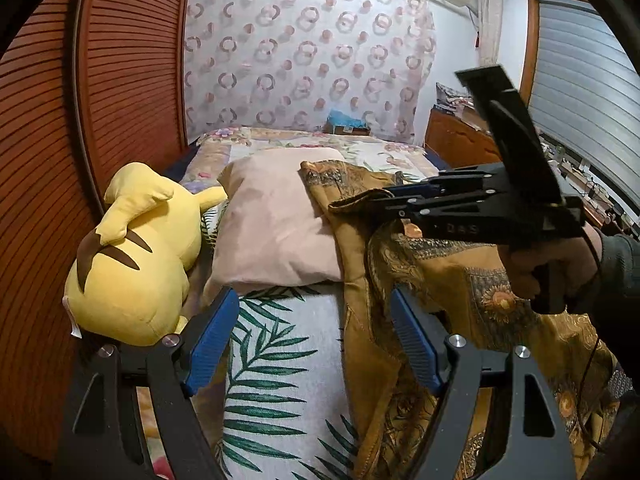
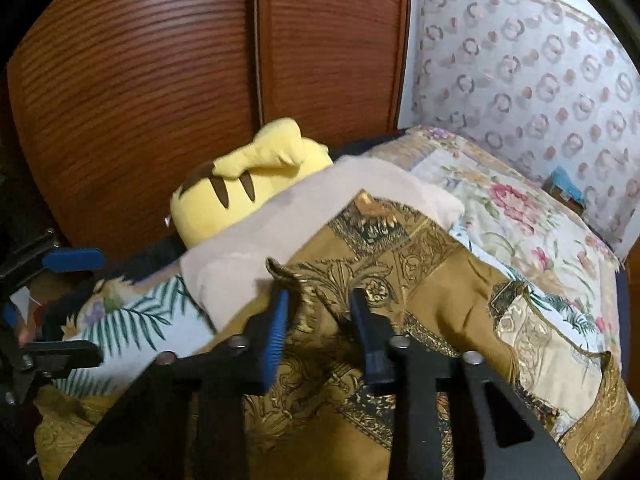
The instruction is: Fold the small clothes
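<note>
While the left gripper (image 1: 312, 336) hangs released beside the pillow (image 1: 276, 220), the right gripper (image 2: 320, 320) is clenched on the ochre brocade-patterned garment's (image 2: 432, 280) rumpled edge.

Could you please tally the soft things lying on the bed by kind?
Yellow plush toy with brown stripes: 1
Plain pale pink pillow: 1
Ochre patterned fabric garment: 1
Total: 3

We see a mustard-gold garment (image 2: 436, 280) with ornate dark borders, a yellow plush toy (image 1: 136, 264) striped brown, a pale pink pillow (image 1: 272, 216), and a green-leafed white sheet (image 1: 276, 360).
</note>
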The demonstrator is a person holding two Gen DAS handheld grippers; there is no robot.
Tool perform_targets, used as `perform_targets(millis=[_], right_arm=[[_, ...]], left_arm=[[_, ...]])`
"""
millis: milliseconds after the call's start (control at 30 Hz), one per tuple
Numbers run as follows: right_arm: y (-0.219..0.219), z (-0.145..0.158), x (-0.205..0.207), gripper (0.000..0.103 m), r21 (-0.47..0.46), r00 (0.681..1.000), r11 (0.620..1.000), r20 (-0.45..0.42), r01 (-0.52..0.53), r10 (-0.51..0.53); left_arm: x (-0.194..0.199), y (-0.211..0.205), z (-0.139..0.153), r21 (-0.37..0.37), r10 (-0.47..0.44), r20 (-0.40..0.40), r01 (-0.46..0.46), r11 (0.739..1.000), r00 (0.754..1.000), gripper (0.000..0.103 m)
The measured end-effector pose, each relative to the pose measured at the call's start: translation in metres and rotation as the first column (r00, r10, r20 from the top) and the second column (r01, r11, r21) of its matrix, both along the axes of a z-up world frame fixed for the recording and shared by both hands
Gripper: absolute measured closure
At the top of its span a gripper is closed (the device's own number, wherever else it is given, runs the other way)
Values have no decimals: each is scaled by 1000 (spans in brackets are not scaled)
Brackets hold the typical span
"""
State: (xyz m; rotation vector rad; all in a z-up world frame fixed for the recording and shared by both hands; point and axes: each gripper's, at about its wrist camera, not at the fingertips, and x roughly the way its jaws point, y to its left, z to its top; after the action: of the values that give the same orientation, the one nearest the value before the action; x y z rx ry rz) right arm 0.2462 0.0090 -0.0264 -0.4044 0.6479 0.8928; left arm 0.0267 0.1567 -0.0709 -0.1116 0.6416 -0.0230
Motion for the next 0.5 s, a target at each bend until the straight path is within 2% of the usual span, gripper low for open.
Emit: perform_targets(millis=[33, 100, 500], right_arm=[[-1, -1, 1, 87, -3, 1000, 1000, -7, 1, -2], [-4, 0, 3, 90, 6, 1000, 1000, -13, 10, -10], [-63, 3, 6, 91, 39, 982, 982, -41, 185, -183]], left_arm=[[-1, -1, 0, 0, -3, 1, 3, 1000, 1000, 25], [-1, -2, 0, -2, -6, 1, 6, 1000, 1000, 25], [-1, -12, 0, 7, -23, -7, 23, 1000, 1000, 25]])
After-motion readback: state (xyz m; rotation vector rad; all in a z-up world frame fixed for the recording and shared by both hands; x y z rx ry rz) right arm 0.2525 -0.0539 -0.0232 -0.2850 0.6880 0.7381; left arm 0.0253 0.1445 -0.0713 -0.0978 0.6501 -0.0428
